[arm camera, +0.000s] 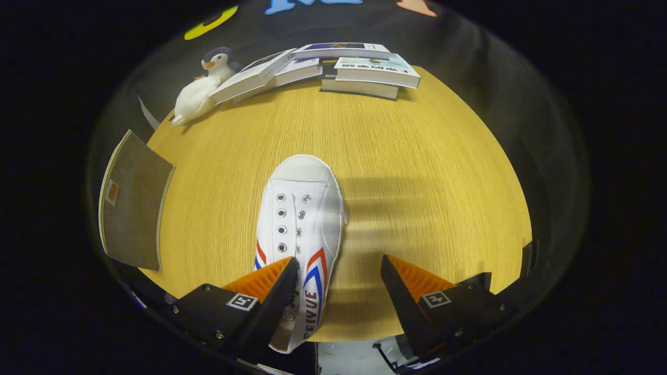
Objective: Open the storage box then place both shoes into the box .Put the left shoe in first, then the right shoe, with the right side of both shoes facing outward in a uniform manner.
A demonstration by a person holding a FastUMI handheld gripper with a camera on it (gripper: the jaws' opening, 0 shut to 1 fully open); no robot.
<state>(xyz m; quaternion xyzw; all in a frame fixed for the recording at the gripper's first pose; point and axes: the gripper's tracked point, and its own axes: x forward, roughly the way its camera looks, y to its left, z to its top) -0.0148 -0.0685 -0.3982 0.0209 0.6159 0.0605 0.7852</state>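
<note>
- My gripper [338, 268] is wide open, holding nothing.
- The white shoe [303, 224] lies on the desk [417, 172], partly between the fingers, toe pointing away.
- I think one finger sits over its heel so I can pinch its side.

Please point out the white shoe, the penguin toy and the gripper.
white shoe [302, 208]: gripper view, laced upper.
penguin toy [195, 96]: gripper view, white belly.
gripper [338, 265]: gripper view, between its open jaws.
</note>
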